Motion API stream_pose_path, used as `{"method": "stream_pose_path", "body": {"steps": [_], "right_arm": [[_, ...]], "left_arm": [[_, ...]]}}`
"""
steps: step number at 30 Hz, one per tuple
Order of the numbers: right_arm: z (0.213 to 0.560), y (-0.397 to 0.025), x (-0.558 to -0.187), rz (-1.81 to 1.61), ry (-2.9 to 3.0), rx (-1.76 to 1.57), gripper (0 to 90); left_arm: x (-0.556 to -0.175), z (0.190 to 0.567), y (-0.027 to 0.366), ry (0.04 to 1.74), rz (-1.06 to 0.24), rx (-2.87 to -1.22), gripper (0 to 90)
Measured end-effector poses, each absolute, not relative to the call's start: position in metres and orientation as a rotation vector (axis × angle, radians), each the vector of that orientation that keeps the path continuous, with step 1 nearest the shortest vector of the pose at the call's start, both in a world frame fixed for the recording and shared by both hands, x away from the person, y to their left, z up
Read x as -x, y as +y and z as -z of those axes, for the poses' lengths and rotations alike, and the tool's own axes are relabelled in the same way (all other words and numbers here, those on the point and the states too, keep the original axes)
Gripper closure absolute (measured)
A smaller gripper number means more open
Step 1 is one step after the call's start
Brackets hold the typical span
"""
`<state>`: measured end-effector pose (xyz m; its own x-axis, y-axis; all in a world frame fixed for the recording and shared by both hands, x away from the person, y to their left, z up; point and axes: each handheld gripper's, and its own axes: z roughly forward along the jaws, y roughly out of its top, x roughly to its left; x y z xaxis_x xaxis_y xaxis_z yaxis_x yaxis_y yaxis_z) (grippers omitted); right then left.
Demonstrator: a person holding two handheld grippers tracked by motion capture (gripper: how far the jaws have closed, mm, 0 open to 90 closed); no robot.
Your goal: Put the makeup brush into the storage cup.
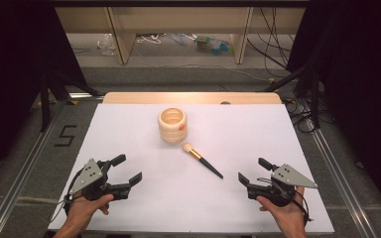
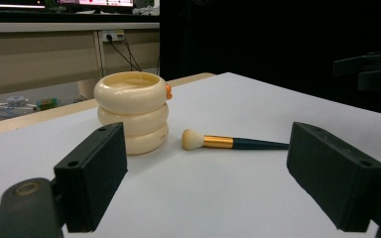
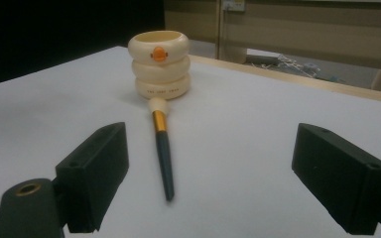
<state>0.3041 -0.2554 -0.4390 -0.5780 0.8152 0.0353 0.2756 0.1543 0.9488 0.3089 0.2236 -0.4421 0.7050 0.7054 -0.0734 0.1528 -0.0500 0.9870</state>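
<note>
Brush (image 1: 201, 160) is lying flat on the white desk (image 1: 129, 124), bristle end just beside the base of the cream cup (image 1: 172, 125), handle pointing toward the near right. Not touching the cup as far as I can tell. Cup is standing upright at the middle of the far half, ringed shape, small orange duck bill on its side.

Left tool (image 1: 129, 170) is hovering over the near left of the desk, jaws spread, holding nothing. Right tool (image 1: 254, 171) is doing the same at the near right, jaws spread, empty. Both are well apart from the brush.

Reading this as the start: approach step, nothing gripped yet. Likely goal is getting the brush into the cup.

Right tool is looking straight along the dark handle (image 3: 163, 156) in its own view, so it is the better placed one. Next move calls for going forward and down, straddling the handle across its width, pinching low to the desk. Handle is thin and round, so it may be rolling away if the jaws land off-centre.
</note>
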Motion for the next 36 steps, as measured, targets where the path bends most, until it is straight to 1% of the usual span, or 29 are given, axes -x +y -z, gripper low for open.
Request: {"method": "stream_pose_path", "body": {"steps": [14, 15, 16, 19, 25, 36], "right_arm": [[0.442, -0.253, -0.306, -1.44, 1.977, -1.037, 16.7], [0.441, -0.253, -0.306, -1.417, 1.987, -1.031, 17.1], [0.439, -0.252, -0.307, -1.406, 2.013, -1.042, 20.1], [0.44, -0.249, -0.31, -1.409, 2.018, -1.033, 20.8], [0.43, -0.243, -0.32, -1.353, 2.056, -1.001, 24.4], [0.419, -0.226, -0.345, -1.245, 2.184, -0.973, 24.4]], "left_arm": [[-0.309, 0.443, 0.222, 0.703, -0.512, -1.601, 15.9], [-0.309, 0.443, 0.222, 0.702, -0.514, -1.601, 15.9], [-0.309, 0.443, 0.222, 0.703, -0.511, -1.601, 15.9], [-0.309, 0.443, 0.221, 0.706, -0.511, -1.602, 15.9], [-0.309, 0.443, 0.221, 0.707, -0.51, -1.607, 16.0], [-0.309, 0.443, 0.22, 0.7, -0.511, -1.605, 15.9]]}}
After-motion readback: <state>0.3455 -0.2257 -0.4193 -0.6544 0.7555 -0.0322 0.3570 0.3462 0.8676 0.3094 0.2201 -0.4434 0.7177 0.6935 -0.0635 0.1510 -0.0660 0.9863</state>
